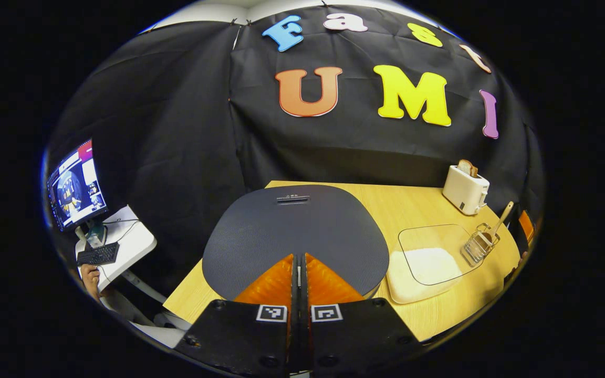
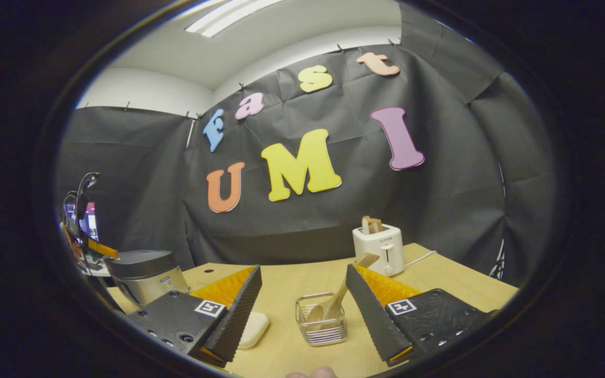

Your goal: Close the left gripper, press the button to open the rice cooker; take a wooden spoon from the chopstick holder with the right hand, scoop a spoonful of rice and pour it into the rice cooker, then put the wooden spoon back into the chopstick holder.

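Left gripper [image 1: 299, 262]: jaws together, poised directly over the rice cooker [image 1: 294, 231], whose lid is down. The button is not discernible; judged best practice is a square, straight press with the closed tips. Right gripper [image 2: 302, 299]: jaws wide apart, holding nothing, aimed at the wire chopstick holder [image 2: 321, 321] containing the wooden spoon [image 2: 340, 300]. Rice [image 1: 428, 261] lies in a clear container beside the cooker. The toaster's [image 2: 379, 247] marking is illegible.

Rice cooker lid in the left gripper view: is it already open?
No. The rice cooker lid lies flat and shut, with the closed left gripper poised just above its near edge.
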A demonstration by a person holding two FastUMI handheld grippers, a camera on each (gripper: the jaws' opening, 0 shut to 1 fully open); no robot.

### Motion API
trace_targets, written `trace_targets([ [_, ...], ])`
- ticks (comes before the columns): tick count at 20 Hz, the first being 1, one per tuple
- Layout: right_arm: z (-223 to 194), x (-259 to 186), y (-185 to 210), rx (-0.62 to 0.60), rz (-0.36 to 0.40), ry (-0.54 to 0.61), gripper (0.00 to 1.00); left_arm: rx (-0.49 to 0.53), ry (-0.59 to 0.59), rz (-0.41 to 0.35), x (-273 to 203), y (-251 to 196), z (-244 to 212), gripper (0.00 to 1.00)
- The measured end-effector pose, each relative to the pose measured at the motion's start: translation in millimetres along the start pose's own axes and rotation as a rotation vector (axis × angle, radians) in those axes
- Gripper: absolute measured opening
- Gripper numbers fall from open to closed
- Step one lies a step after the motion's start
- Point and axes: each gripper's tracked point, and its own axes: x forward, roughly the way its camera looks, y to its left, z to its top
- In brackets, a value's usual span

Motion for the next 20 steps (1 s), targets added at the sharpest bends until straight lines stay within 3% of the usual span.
trace_targets([
  [2,1,0,0,0.003,0.002,-0.001,0.96,-0.009,0.009,-0.008,0,-2,4,0.03],
  [3,2,-2,-1,0.003,0.002,-0.005,0.92,0.002,0.009,-0.005,1,-1,3,0.03],
  [7,11,-9,-7,-0.004,-0.014,-0.024,0.96,-0.023,0.005,0.041,-1,1,13,0.03],
  [8,14,-11,-9,-0.008,-0.021,-0.029,0.96,-0.03,-0.03,0.023,-4,-3,24,0.03],
  [9,16,-15,-12,-0.015,-0.029,-0.036,0.96,-0.033,-0.073,-0.002,-11,-10,37,0.1],
  [10,19,-17,-16,-0.022,-0.04,-0.042,0.96,-0.031,-0.129,-0.015,-19,-13,53,0.23],
  [13,23,-23,-23,-0.019,-0.06,-0.049,0.92,-0.019,-0.258,0.017,-47,-14,92,0.95],
  [14,26,-24,-24,-0.013,-0.062,-0.05,0.96,-0.016,-0.297,0.034,-55,-12,102,1.0],
  [19,25,-24,-28,-0.04,-0.071,-0.033,0.92,0.009,-0.405,0.064,-74,-20,107,1.0],
  [20,22,-25,-30,-0.047,-0.069,-0.018,0.92,0.013,-0.423,0.065,-75,-22,104,0.96],
])
